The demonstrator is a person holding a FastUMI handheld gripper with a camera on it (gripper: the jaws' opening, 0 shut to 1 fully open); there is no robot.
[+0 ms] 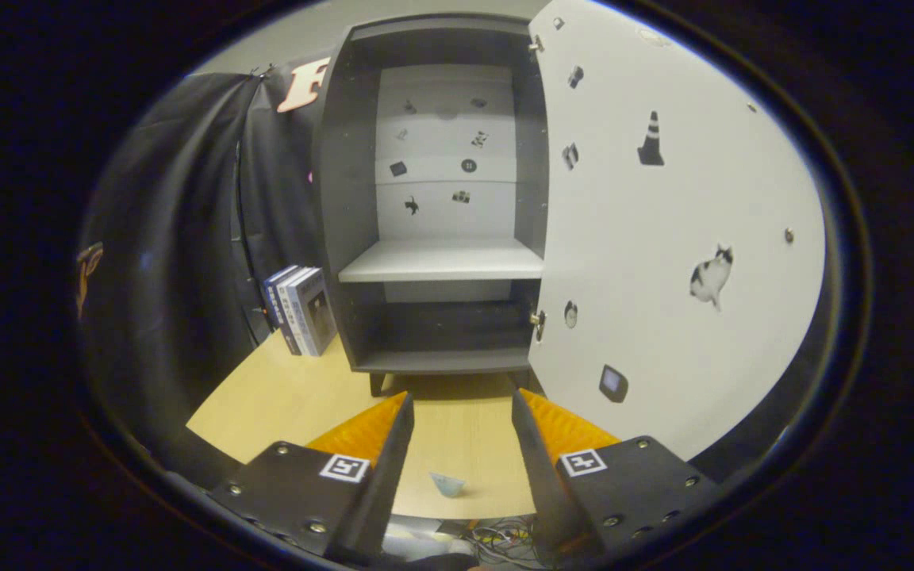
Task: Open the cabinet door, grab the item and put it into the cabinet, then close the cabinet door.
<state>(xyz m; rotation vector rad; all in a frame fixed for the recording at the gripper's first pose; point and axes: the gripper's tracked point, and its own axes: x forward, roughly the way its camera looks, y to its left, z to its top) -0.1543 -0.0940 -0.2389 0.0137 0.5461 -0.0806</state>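
Gripper [461, 400] fingers spread, nothing held; small pale blue item [447, 484] lies on table [282, 396] between them. Cabinet [441, 198] ahead, door [663, 238] swung open right, books [302, 309] beside it.

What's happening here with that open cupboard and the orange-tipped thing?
A person is working a handheld gripper at a small cabinet standing on a wooden table. The cabinet door already hangs wide open to the right, and its shelf looks bare. The gripper's fingers are spread apart, holding nothing. A small pale blue item lies on the table between them, near the table's edge. Some books stand beside the cabinet.
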